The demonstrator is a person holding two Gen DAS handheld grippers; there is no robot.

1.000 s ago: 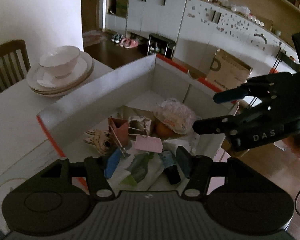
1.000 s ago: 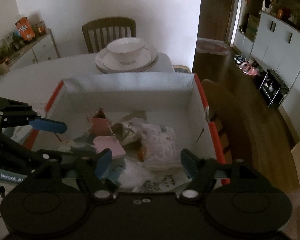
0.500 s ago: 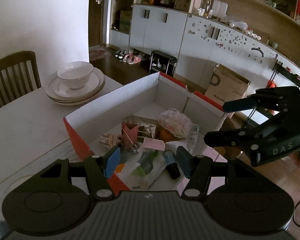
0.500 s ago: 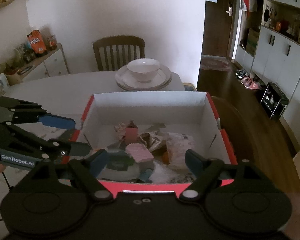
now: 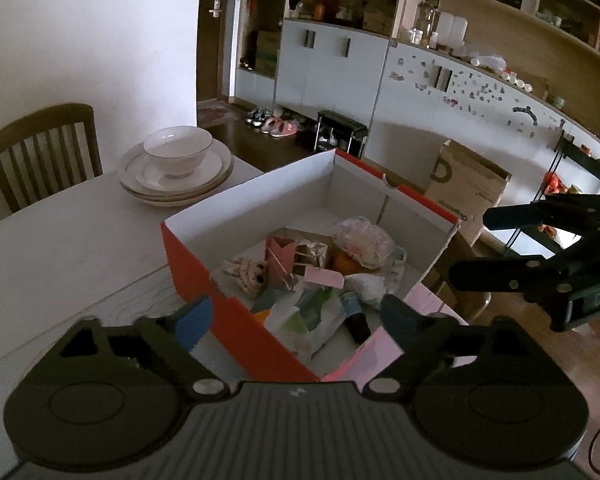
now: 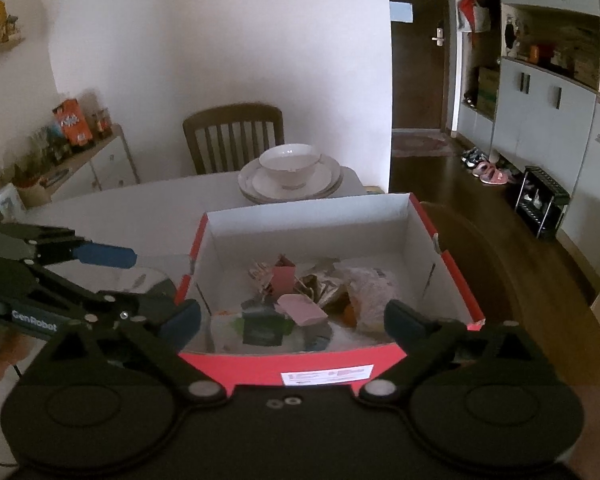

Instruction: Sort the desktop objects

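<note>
Red on the outside and white inside, the cardboard box point(image 6: 324, 364) sits on the white table point(image 5: 68, 224), full of small things like a pink pad point(image 6: 302, 309) and a wrapped bun point(image 5: 362, 237). Both the left gripper point(image 5: 296, 316) and right gripper point(image 6: 294, 320) are opening wide, holding nothing, just in front of the box

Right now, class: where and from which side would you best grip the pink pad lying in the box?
Grip the pink pad across its short width, coming from above. It lies flat and topmost on the clutter inside the box, whose tall walls block any sideways approach.
</note>
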